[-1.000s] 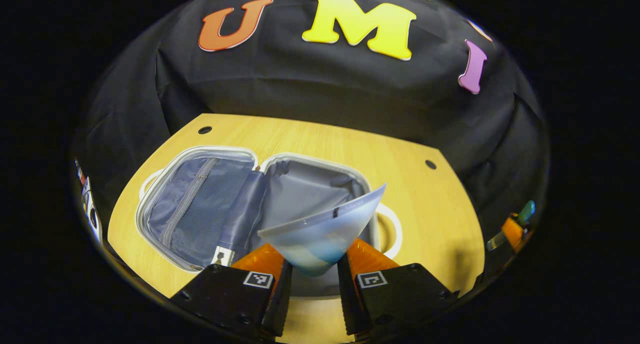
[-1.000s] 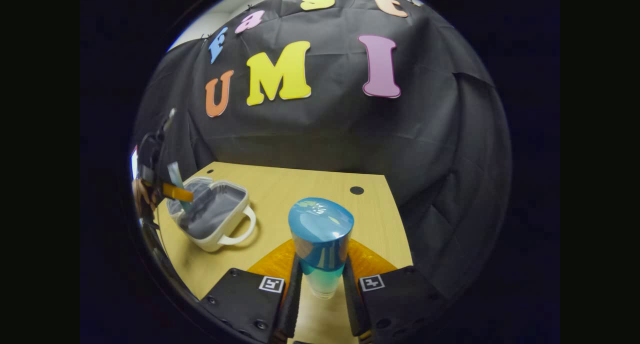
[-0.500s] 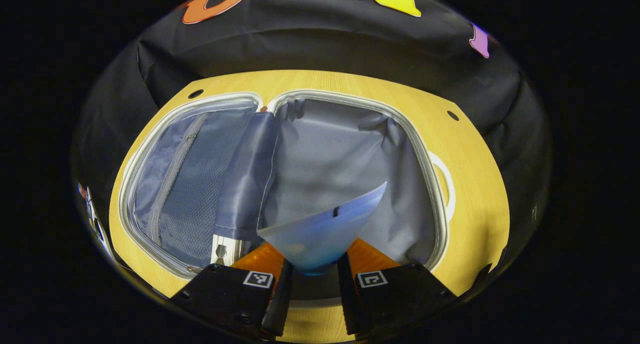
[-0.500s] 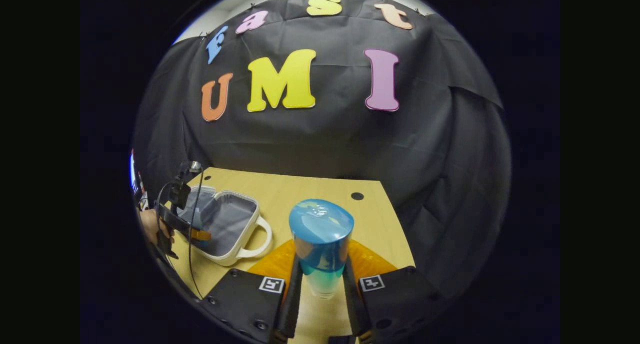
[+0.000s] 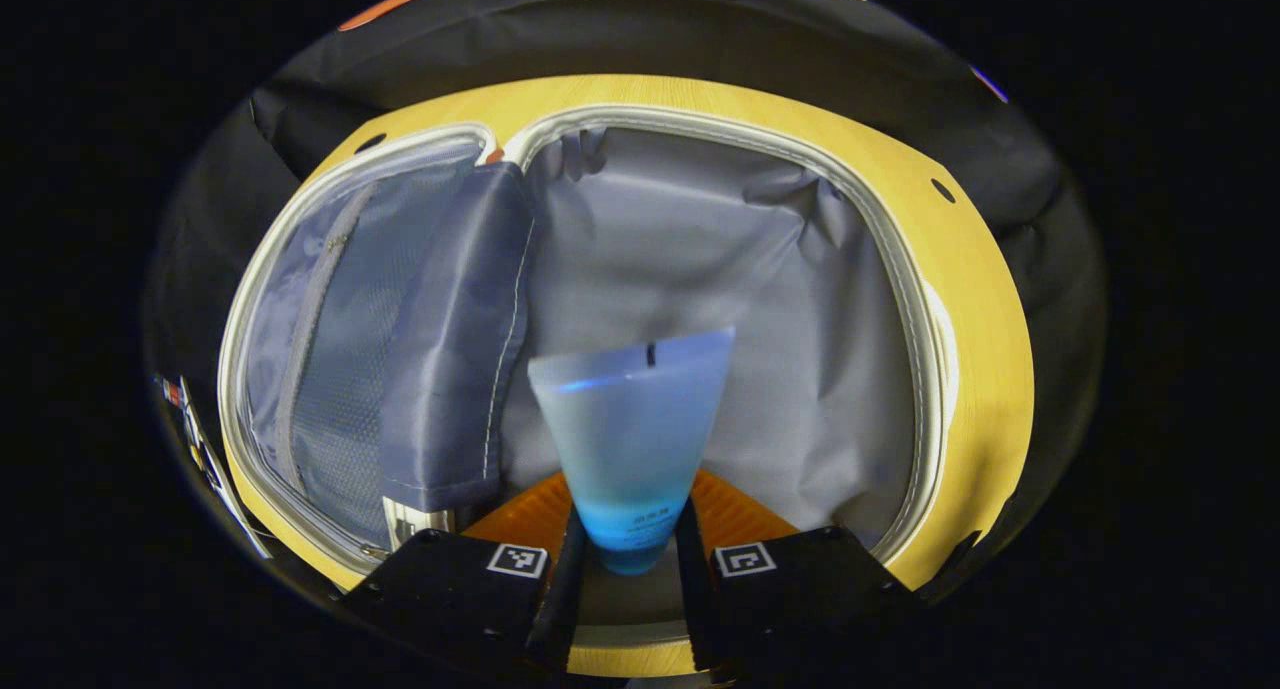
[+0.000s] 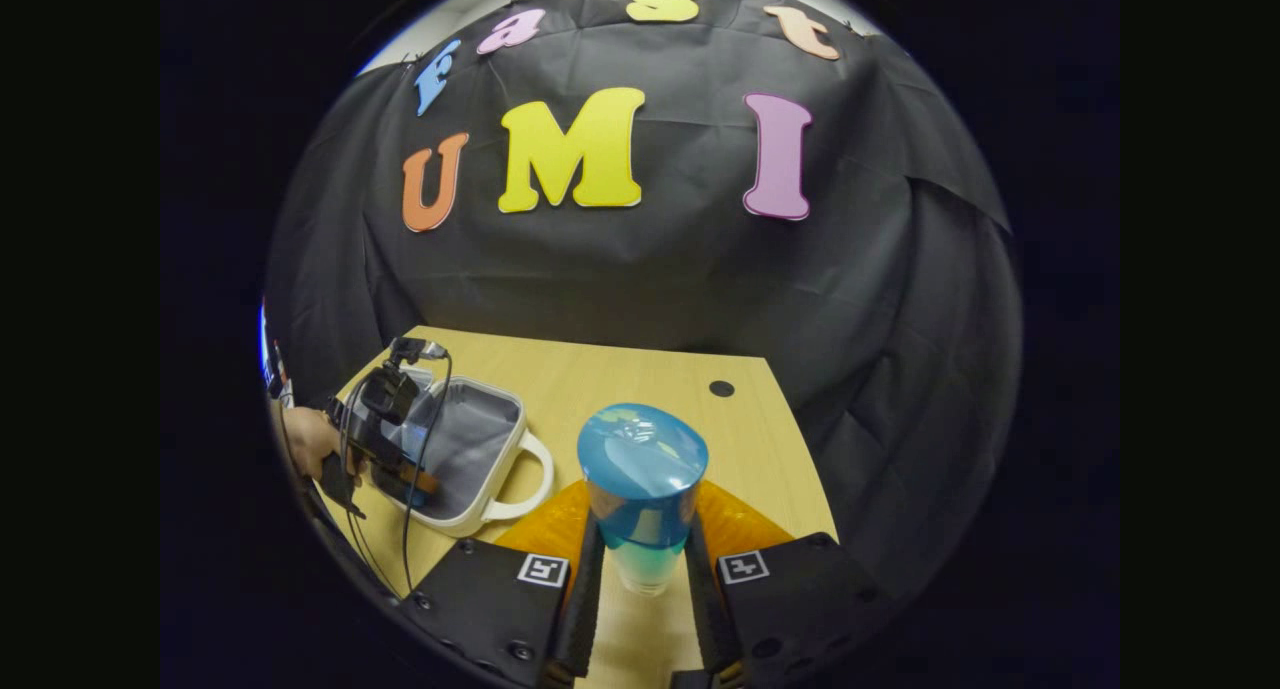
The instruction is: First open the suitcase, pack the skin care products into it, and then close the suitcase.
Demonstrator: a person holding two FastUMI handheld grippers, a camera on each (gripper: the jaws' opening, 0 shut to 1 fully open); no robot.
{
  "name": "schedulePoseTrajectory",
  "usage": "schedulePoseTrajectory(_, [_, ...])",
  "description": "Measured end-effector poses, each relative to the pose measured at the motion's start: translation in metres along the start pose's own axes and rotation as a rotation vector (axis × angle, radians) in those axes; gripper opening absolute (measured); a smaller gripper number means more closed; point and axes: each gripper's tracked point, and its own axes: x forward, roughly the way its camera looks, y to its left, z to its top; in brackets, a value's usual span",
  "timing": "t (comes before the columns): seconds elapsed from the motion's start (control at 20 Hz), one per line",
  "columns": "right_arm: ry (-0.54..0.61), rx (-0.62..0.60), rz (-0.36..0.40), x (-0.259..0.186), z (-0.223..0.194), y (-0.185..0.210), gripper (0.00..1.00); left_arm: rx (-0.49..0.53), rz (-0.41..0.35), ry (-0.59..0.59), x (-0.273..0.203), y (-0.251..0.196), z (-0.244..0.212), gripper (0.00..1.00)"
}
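Wooden table (image 6: 640, 389) carries the open suitcase (image 5: 930, 309), its grey lining spread across the left gripper view. At bottom centre there, the left gripper (image 5: 628, 559) clamps a blue tube (image 5: 630, 439) over the lining. Bottom centre of the right gripper view, the right gripper (image 6: 640, 569) clamps a blue-capped bottle (image 6: 642, 479).

No readable text. Frosted pale-blue plastic tube (image 5: 631, 424) has small dark print near its lower end, too tiny/blurred to read. Square black-and-white marker tags (image 5: 517, 559) on gripper bodies: patterns, no letters.
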Motion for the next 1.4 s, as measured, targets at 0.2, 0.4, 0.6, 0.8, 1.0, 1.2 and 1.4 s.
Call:
schedulePoseTrajectory(0.2, [0.004, -0.003, 0.016, 0.007, 0.003, -0.001, 0.38, 0.012, 0.022, 0.029, 0.003, 0.000, 0.004, 0.47])
schedulePoseTrajectory(0.4, [0.012, 0.003, 0.039, 0.016, 0.006, 0.001, 0.37, 0.017, 0.037, 0.061, 0.003, -0.001, 0.004, 0.49])
schedulePoseTrajectory(0.6, [0.001, -0.013, 0.094, 0.029, 0.020, 0.021, 0.37, 0.030, 0.104, 0.056, -0.001, 0.005, 0.003, 0.65])
schedulePoseTrajectory(0.8, [-0.009, -0.039, 0.171, 0.041, 0.040, 0.056, 0.38, 0.020, 0.077, -0.103, -0.033, -0.006, 0.013, 0.99])
schedulePoseTrajectory(1.0, [0.008, -0.036, 0.242, 0.057, 0.053, 0.101, 0.38, 0.065, 0.109, -0.372, -0.097, 0.004, 0.040, 0.98])
schedulePoseTrajectory(1.2, [0.034, -0.038, 0.292, 0.079, 0.052, 0.149, 0.38, 0.046, 0.156, -0.599, -0.167, 0.038, 0.058, 0.98])
schedulePoseTrajectory(1.4, [0.134, -0.019, 0.307, 0.103, 0.023, 0.195, 0.36, 0.037, 0.184, -0.851, -0.234, 0.070, 0.090, 0.98])
